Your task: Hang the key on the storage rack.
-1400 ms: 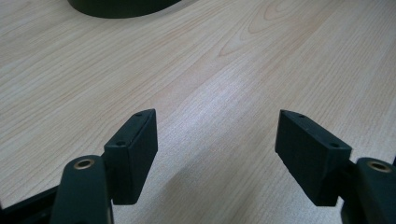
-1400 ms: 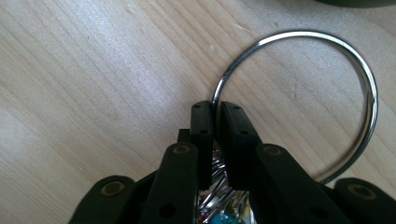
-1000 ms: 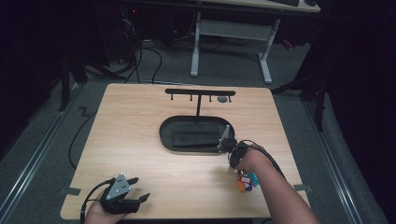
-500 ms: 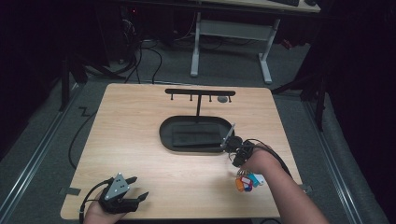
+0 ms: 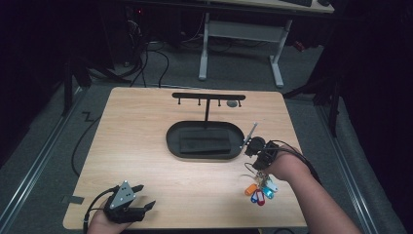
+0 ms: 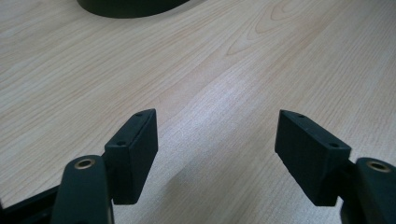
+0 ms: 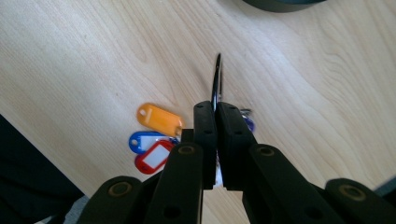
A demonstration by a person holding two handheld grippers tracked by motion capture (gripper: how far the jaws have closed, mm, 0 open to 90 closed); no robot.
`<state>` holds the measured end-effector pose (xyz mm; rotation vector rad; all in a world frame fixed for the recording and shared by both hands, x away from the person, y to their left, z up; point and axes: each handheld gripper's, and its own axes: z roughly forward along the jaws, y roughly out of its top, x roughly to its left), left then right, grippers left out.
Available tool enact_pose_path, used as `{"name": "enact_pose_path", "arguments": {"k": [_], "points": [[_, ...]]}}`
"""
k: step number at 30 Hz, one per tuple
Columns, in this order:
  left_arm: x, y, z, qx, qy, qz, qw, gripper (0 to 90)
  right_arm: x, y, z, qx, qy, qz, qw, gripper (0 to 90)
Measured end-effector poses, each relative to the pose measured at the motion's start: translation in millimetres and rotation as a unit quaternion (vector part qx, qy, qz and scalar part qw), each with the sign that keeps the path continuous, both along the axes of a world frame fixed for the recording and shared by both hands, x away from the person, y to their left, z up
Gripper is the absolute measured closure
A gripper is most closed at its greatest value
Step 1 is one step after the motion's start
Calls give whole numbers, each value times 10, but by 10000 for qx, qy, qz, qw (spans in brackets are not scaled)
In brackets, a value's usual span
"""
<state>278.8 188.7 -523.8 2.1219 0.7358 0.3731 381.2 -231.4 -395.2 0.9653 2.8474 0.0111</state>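
My right gripper point(image 7: 215, 109) has its fingers point(image 7: 204, 135) clamped on the thin metal key ring point(image 7: 217, 79) of a bunch of key tags point(image 5: 259, 191); the orange tag point(image 7: 159, 119), blue tag point(image 7: 142, 141) and red tag point(image 7: 154, 158) hang close above the table point(image 5: 146, 146) near its right front corner, just beside the black oval tray point(image 5: 204, 141); my left gripper point(image 6: 215, 140) rests at the left front corner, fingers point(image 6: 133, 151) wide apart over bare wood.
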Motion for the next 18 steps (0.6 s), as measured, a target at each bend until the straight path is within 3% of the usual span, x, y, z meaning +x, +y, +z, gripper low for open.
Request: {"name": "enact_pose_path", "arguments": {"k": [9,18], "points": [[12,-10,-7,13,-1,-28,10000,305,-84,-70,231,-88,-176,-113,9997,880],[17,2,-2,41,-20,-29,10000,302,-136,-101,401,-134,-116,-108,9998,880]]}}
